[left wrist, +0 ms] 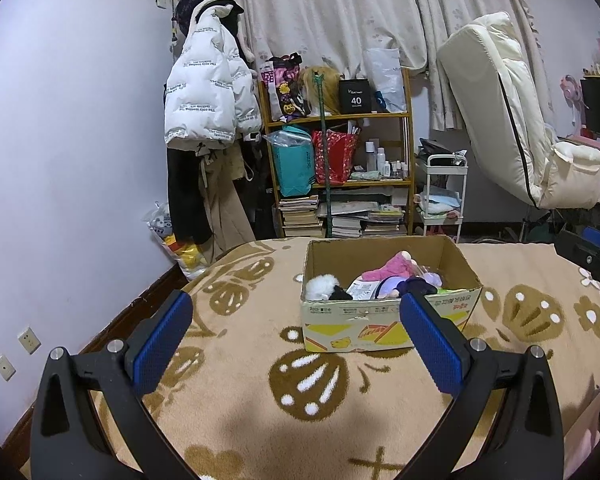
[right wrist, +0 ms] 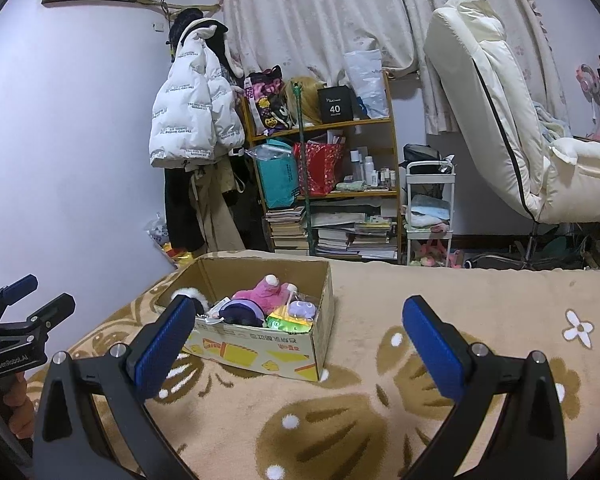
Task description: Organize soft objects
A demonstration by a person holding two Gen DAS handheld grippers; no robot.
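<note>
Both my grippers spread wide, empty: left gripper (left wrist: 296, 322), right gripper (right wrist: 300, 326). Cardboard box (right wrist: 260, 354) near the bed's (right wrist: 380, 400) far edge holds the soft toys (right wrist: 260, 294); pink one on top.

A lived-in bedroom at home: a bed under a tan flowered blanket (right wrist: 380, 400), a white puffer jacket (left wrist: 204, 92) hanging at eleven o'clock, a crowded wooden shelf (left wrist: 340, 120) and drawn curtains (left wrist: 332, 8) at twelve.

Both wrist views looked forward, low over blanket (left wrist: 260, 420); shared cardboard box (left wrist: 384, 320) near, shelf (right wrist: 324, 196) behind.
</note>
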